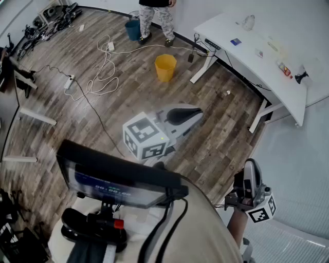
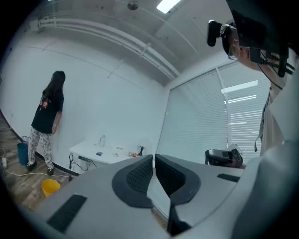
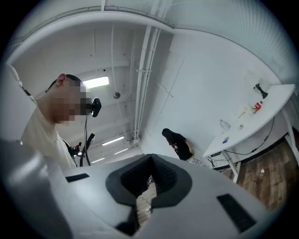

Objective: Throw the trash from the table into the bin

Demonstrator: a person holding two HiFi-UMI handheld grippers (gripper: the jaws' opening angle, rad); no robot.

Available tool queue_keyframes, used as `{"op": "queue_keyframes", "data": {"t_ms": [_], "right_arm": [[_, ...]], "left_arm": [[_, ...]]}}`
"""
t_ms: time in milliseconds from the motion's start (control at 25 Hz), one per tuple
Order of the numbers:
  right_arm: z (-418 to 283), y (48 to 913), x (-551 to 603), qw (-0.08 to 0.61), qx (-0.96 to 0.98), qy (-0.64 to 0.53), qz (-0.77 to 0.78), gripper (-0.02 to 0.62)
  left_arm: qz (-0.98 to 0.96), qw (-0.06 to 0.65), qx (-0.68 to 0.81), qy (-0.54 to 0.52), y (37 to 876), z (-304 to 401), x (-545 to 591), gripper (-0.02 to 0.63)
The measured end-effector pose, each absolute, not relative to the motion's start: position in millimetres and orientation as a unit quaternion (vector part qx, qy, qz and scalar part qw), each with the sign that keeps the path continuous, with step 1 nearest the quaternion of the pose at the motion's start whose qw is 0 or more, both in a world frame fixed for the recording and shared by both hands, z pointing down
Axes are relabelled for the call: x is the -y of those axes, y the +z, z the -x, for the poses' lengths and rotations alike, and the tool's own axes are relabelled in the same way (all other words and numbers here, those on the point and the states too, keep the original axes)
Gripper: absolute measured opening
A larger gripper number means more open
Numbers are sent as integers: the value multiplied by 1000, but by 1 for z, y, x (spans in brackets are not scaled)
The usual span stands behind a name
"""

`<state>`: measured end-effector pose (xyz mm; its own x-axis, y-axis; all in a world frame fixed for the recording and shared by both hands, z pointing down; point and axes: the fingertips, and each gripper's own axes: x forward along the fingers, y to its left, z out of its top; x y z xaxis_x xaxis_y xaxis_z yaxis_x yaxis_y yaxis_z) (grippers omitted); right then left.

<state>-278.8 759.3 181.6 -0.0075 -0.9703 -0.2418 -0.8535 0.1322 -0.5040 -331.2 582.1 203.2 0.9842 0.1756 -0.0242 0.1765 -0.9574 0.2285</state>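
Observation:
The white table stands at the upper right with small litter on it: a clear plastic bottle, a blue scrap and a red-tipped piece. A yellow bin sits on the wooden floor to the table's left. My left gripper is held out level over the floor, well short of both, shut and empty. My right gripper hangs low at the right, also shut with nothing in it. In the left gripper view the left gripper points toward the table and bin.
A person stands by the far wall beside a blue bucket. White cables snake across the floor. A small white scrap lies on the floor near the table leg. Equipment is piled in the far left corner.

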Motion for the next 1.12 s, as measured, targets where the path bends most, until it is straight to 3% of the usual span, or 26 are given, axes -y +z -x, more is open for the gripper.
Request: {"op": "queue_keyframes", "data": {"t_ms": [320,600,800,1120], "right_arm": [[287,182,-726,256,-731,-145,615,15],[296,180,-716,269,-726,-130,619,17],[319,182,-679,259,-737,-143,608,17],[341,189,-616,236,-763,-160,580,16]], "left_arm": [[-991,136,-16,5,207,363,-553,27],[-994,108,-21,-9,197,368,-531,26],[-996,56,63,-8,184,411,-454,27],[-992,62,108,-10,191,463,-400,26]]}}
